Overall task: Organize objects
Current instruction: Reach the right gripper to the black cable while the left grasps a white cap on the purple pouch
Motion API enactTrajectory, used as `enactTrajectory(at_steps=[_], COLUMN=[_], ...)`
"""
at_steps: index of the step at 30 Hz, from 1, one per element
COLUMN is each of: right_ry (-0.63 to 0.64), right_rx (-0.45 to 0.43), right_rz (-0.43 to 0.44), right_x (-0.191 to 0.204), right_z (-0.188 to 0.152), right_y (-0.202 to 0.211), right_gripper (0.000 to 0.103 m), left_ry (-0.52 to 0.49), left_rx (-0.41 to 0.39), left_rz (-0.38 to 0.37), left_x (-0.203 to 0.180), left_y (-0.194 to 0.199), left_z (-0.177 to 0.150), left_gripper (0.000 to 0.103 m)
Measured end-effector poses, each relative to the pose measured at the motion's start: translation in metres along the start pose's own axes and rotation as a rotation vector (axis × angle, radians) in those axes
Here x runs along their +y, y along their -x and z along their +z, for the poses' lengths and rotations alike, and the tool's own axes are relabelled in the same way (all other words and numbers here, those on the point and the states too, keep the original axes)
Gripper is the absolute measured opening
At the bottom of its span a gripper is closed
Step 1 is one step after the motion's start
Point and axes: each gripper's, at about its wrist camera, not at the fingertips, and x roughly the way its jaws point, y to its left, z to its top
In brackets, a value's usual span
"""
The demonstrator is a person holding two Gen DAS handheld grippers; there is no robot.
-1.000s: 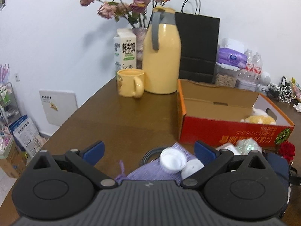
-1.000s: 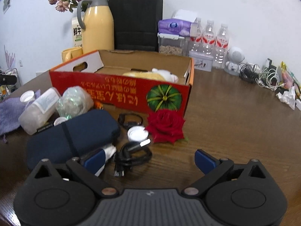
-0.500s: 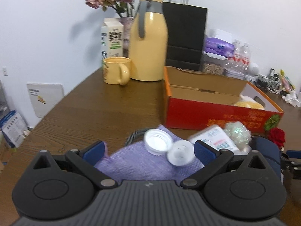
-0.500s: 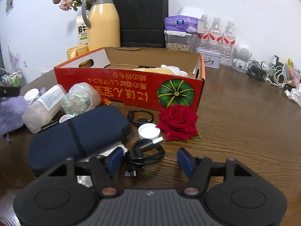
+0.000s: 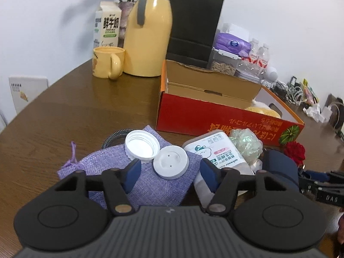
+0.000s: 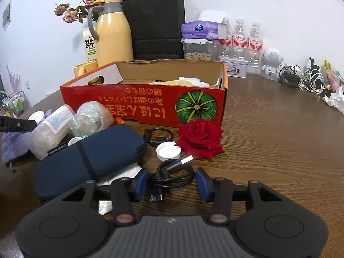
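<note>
- The red cardboard box is the landmark: the loose clutter lies along its printed front wall, on the tongs' side, so the coming moves run forward and up over that wall.
- The purple cloth pouch lies off the box's left front corner, its long axis slanting toward that corner; on it lie a white flat lid and a threaded cap.
- The black coiled cable lies in front of the box's pumpkin end, coil stretched crosswise between the blue pads.
- The left gripper, nearer the lid, has been closing from full spread; its jaws flank the lid, not yet touching.
- The right gripper, nearer the cable, has narrowed too; whether its pads press the coil I cannot tell.
</note>
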Motion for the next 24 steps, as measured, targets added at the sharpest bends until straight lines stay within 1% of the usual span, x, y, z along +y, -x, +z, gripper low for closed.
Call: enactTrajectory(at_steps=[3,4,5,8,11,13,15,19,22,24], right_ry=[0.0,-0.001,-0.002,-0.004,-0.004,-0.003,-0.003,-0.003,-0.002,-0.002], right_rx=[0.0,0.0,0.0,0.001,0.001,0.001,0.001,0.001,0.001,0.001], right_rz=[0.0,0.0,0.001,0.0,0.0,0.001,0.003,0.006,0.009,0.009], right_x=[0.0,0.0,0.0,0.0,0.0,0.0,0.0,0.001,0.003,0.003], right_z=[0.0,0.0,0.0,-0.001,0.0,0.0,0.0,-0.001,-0.001,-0.001], right_y=[0.0,0.0,0.0,0.0,0.0,0.0,0.0,0.001,0.001,0.001], right_gripper=[0.047,0.047,0.047,0.047,0.047,0.047,0.047,0.047,0.047,0.048], left_ry=[0.039,0.054,0.067,0.113,0.164,0.165,0.148,0.095,0.03,-0.015], left_rx=[0.006,0.01,0.015,0.029,0.02,0.014,0.018,0.017,0.015,0.013], left_rz=[-0.01,-0.018,-0.024,-0.02,-0.011,0.005,0.02,0.064,0.122,0.146], left_x=[0.003,0.004,0.004,0.009,0.014,0.013,0.011,0.001,-0.01,-0.016], left_y=[-0.004,-0.005,-0.007,-0.013,-0.013,-0.014,-0.017,-0.024,-0.033,-0.037], left_z=[0.002,0.003,0.003,0.003,0.003,0.004,0.006,0.007,0.008,0.008], left_gripper=[0.052,0.043,0.04,0.039,0.04,0.04,0.04,0.043,0.044,0.044])
